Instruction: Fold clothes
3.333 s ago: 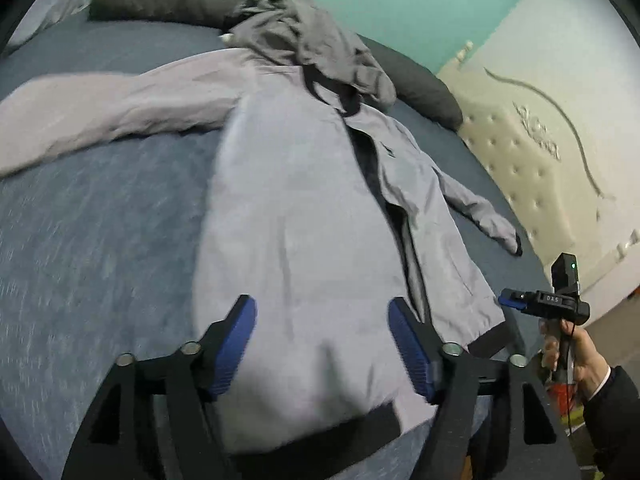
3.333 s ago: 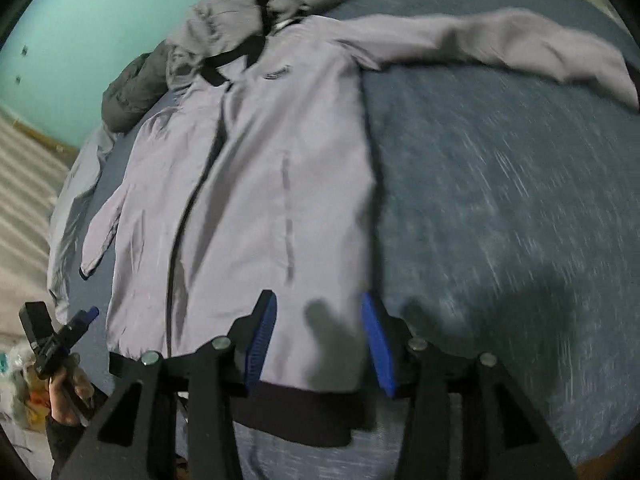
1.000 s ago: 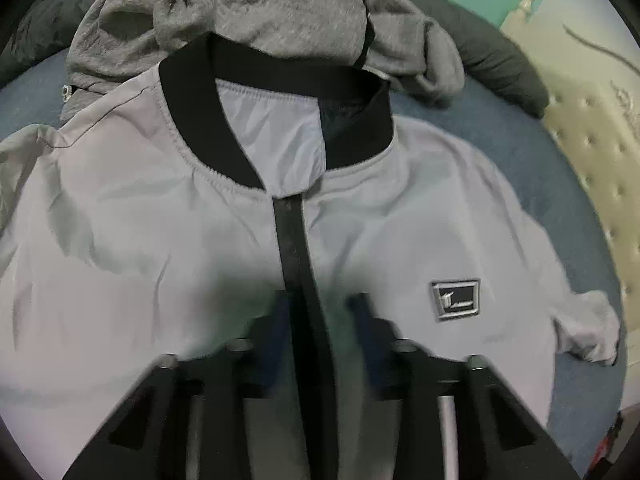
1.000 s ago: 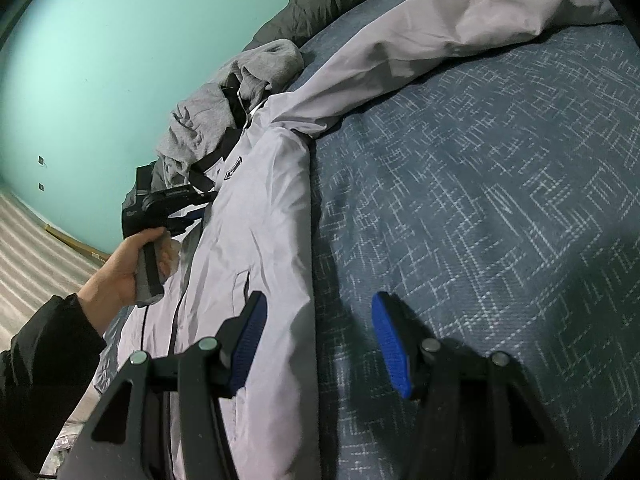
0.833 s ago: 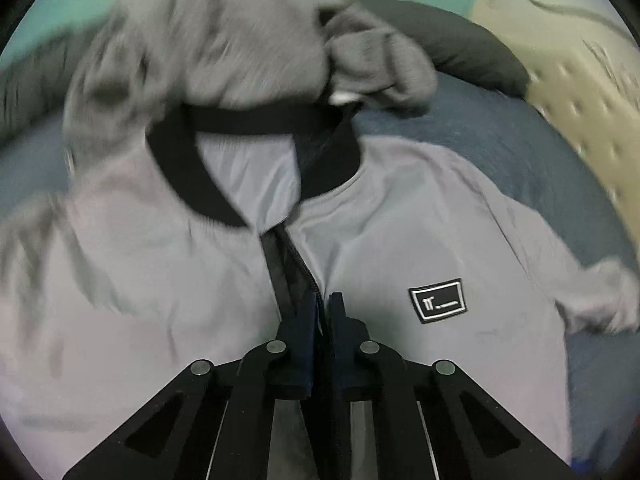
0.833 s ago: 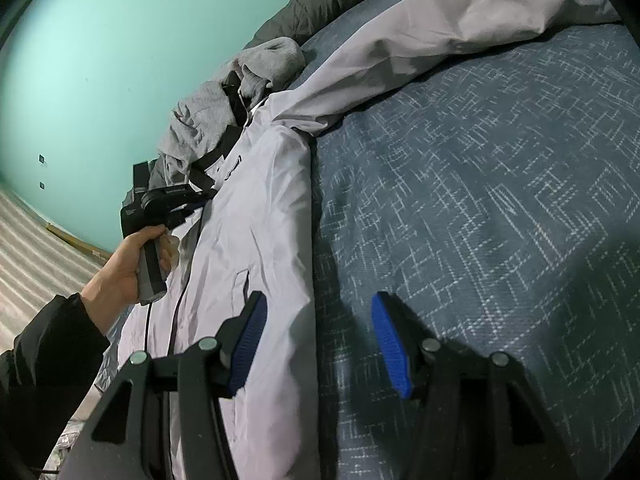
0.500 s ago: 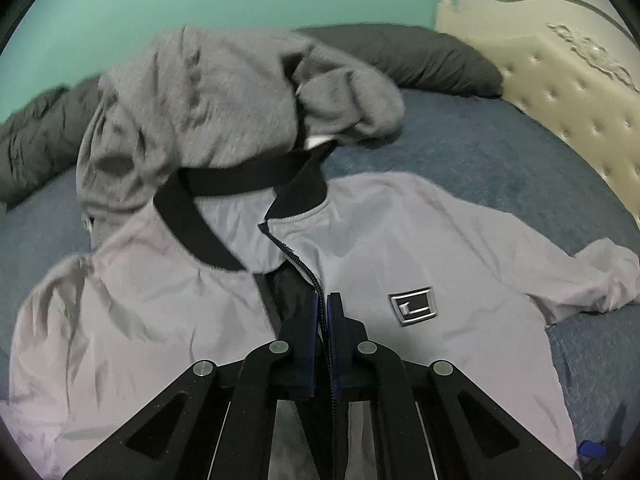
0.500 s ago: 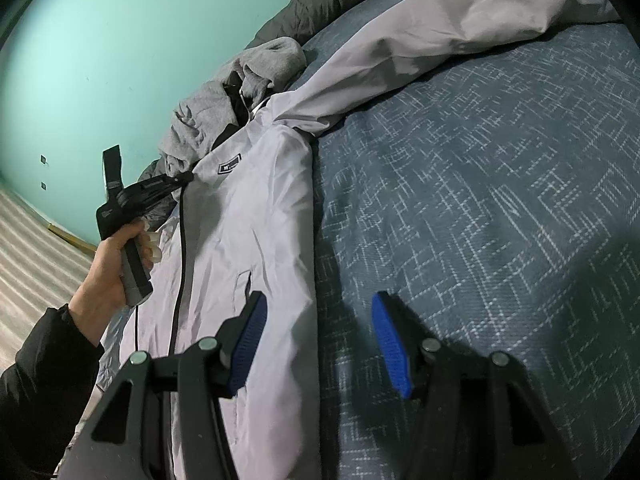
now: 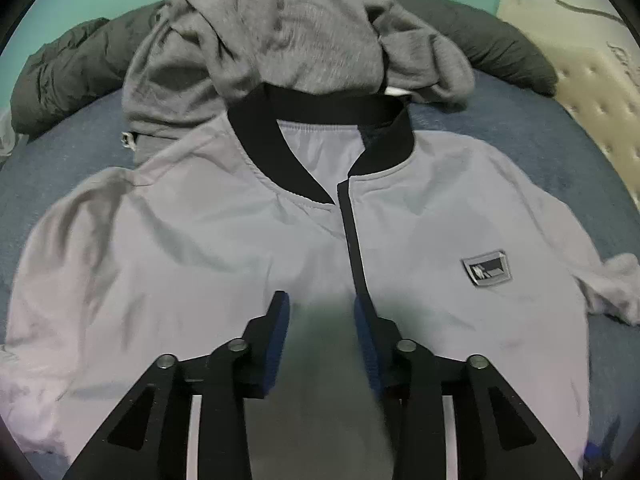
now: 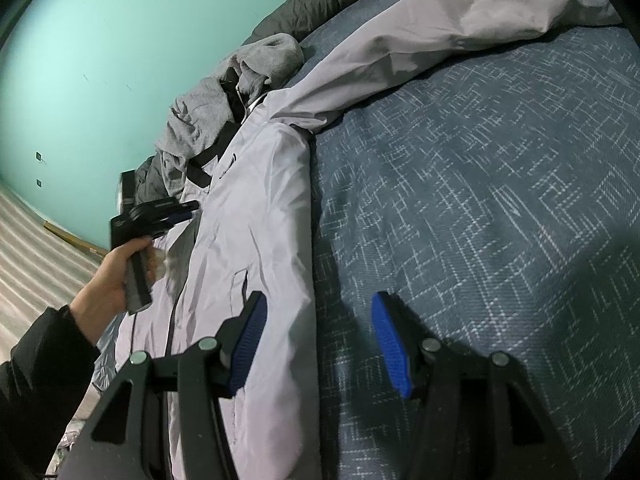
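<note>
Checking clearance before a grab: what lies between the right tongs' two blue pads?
In the right wrist view, the jacket's side edge and bare blue bedspread lie between the open right tongs.

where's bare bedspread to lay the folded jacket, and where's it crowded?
Free: the blue bedspread to the right of the jacket's body, below its outstretched sleeve; the open right gripper straddles that edge. Crowded: the head end, where the grey hoodie overlaps the jacket's collar beside dark pillows.

Jacket (image 9: 200,248) lies on bed (image 10: 480,200), hoodie (image 9: 280,40) behind its collar.
</note>
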Motion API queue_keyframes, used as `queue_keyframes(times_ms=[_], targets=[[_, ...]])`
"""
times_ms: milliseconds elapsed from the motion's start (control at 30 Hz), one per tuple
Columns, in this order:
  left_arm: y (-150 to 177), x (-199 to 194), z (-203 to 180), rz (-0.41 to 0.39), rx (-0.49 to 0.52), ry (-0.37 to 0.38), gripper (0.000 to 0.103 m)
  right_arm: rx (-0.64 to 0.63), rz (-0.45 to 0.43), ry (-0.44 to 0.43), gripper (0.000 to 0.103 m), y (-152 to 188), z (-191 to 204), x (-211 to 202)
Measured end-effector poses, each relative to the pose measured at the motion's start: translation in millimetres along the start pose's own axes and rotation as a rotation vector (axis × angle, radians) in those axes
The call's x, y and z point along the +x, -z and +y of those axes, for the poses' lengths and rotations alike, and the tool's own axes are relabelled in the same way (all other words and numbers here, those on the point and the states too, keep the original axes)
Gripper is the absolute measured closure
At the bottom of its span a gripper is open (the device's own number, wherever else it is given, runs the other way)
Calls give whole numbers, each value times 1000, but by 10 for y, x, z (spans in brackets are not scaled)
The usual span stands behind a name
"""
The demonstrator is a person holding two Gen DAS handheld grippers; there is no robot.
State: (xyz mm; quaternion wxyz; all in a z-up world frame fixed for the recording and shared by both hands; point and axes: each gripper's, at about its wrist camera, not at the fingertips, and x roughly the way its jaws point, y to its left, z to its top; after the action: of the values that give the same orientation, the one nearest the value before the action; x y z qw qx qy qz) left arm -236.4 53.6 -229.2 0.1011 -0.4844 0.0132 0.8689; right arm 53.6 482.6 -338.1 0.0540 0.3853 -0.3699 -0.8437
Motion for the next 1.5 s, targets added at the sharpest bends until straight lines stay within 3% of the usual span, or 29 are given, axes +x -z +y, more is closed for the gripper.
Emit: queue_keyframes(times_ms=[133,300,367,467,600,767,900,967,1267,1300,1367,1433,1500], targets=[[170,-433,114,-1,10,33,55,-6,3,13,47,20,30,-22],[636,-1005,352,36,15,92,53,14,6,19,47,47,57,-112],[894,-1238,492,58,9,121,40,23,5,30,47,54,83,-174],[1346,-1565,768,95,-14,150,39,15,14,44,47,41,190,-319],[1914,-1844,1127,135,-60,155,39,-74,112,60,47,107,392,-439],[2636,-1956,1564,219,-171,172,32,-148,266,86,46,338,478,-506],[3037,-1996,1742,247,-219,175,32,-197,315,143,46,515,532,-570],[3216,-1991,1794,263,-237,183,32,-171,342,128,46,595,509,-593],[3549,-1958,1745,266,-256,264,32,-129,405,125,46,876,447,-540],[3557,-1961,1727,265,-253,266,33,-135,411,122,46,907,473,-526],[3592,-1952,1676,271,-249,287,52,-158,424,109,47,951,538,-508],[3627,-1941,1602,281,-236,305,67,-189,442,106,60,996,615,-483],[3648,-1954,1510,282,-207,296,70,-210,449,134,81,1007,655,-479]])
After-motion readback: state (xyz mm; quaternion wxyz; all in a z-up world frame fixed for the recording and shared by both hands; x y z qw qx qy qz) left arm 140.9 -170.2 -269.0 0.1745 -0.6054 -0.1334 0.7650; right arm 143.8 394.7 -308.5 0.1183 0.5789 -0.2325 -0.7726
